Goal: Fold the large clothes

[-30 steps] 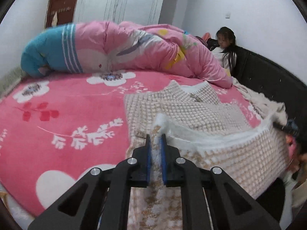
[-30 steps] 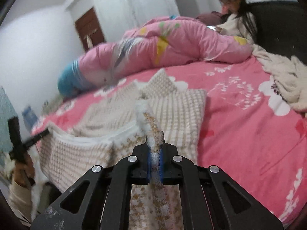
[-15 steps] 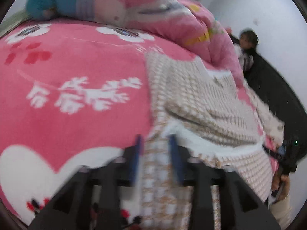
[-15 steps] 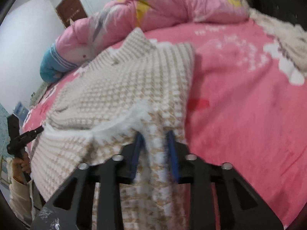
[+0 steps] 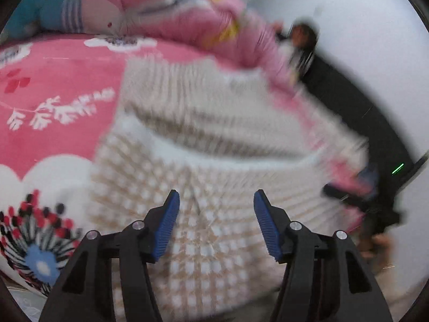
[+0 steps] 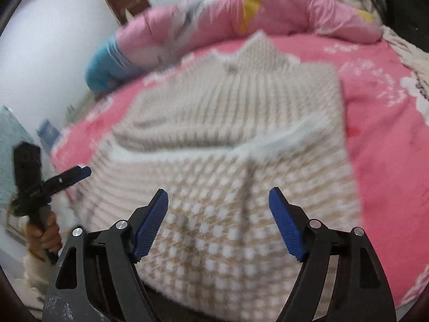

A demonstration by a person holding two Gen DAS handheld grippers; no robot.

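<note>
No writing can be read in either view, both being smeared by motion; nearest the left wrist camera, the left gripper [image 5: 216, 201] has its blue-padded jaws apart and opening, with the cloth lying below them and neither pad pressing on it; the right gripper [image 6: 218, 199] is likewise spread and opening above the same cloth, gripping nothing. One garment [image 6: 230, 139], a thick knit in beige and white checks with a fluffy white edge, lies on the pink floral bedspread [image 6: 380, 161] at the near edge of the bed, its near part doubled over the rest so that the white band runs across the middle; two pointed collar flaps stand at its far end. In the right wrist view a hand [image 6: 44, 237] holds the handle of the other gripper at the far left. Farther off, one pink quilt [image 6: 241, 10] with a blue end is heaped across the bed; beyond it one person [image 5: 300, 45] sits by the dark headboard [image 5: 348, 102].
</note>
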